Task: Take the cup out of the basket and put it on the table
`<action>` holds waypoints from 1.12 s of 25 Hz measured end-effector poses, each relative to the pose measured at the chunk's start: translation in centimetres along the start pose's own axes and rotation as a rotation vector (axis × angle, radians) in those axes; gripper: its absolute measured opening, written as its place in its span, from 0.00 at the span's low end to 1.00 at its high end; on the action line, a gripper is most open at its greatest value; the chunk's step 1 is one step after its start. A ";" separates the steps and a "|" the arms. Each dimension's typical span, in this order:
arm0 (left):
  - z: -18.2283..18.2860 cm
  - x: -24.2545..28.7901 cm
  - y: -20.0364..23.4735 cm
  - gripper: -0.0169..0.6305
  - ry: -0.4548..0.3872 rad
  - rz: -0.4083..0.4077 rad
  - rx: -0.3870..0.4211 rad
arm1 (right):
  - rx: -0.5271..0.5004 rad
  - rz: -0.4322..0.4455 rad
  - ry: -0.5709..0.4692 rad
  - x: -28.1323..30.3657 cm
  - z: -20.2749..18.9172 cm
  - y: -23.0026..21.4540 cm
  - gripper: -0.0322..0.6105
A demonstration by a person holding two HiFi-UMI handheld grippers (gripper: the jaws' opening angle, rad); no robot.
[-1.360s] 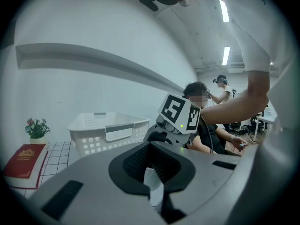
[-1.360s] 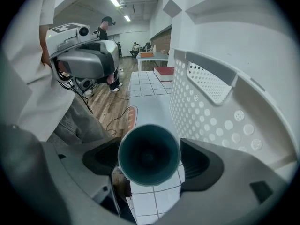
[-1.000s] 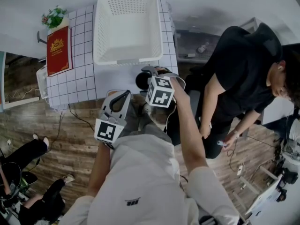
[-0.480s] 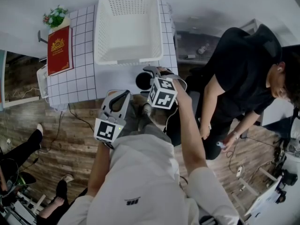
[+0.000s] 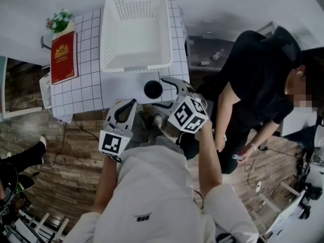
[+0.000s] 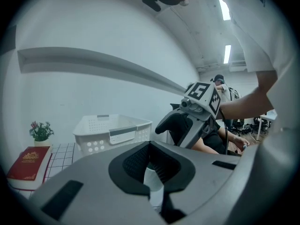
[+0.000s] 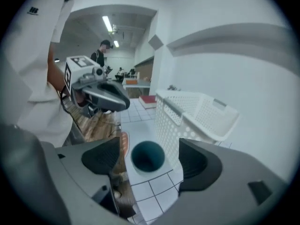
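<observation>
Tiled table with upright cup, mouth up, beside basket.

Cup on table, just before basket.

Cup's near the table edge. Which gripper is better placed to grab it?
Right. The right gripper is open, with the cup framed between its jaws just ahead. The left gripper is shut and sits off the table edge, farther from the cup.
</observation>
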State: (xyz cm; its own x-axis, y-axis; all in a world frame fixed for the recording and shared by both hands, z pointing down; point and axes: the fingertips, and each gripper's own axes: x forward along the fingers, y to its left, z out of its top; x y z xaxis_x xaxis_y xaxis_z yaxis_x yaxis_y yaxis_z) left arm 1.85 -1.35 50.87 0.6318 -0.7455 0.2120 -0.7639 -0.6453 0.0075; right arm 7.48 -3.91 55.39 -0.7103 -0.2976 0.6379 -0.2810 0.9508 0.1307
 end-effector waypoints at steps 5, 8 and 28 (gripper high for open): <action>2.9 -0.6 -0.1 0.04 -0.050 0.007 -0.005 | 0.055 -0.138 -0.223 -6.1 5.1 -0.5 0.57; 5.5 -1.2 -0.7 0.04 -0.086 -0.002 -0.005 | 0.067 -0.207 -0.347 -9.6 7.7 -0.4 0.19; 14.2 -4.8 -5.3 0.04 -0.252 -0.134 0.059 | 0.217 -0.288 -0.721 -17.1 12.5 2.8 0.07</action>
State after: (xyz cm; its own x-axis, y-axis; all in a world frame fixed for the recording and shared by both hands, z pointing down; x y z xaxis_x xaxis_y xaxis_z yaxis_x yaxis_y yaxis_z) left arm 4.71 3.31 35.92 0.7447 -0.6664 -0.0361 -0.6674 -0.7437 -0.0392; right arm 10.80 2.73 35.40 -0.8115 -0.5818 -0.0547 -0.5833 0.8120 0.0178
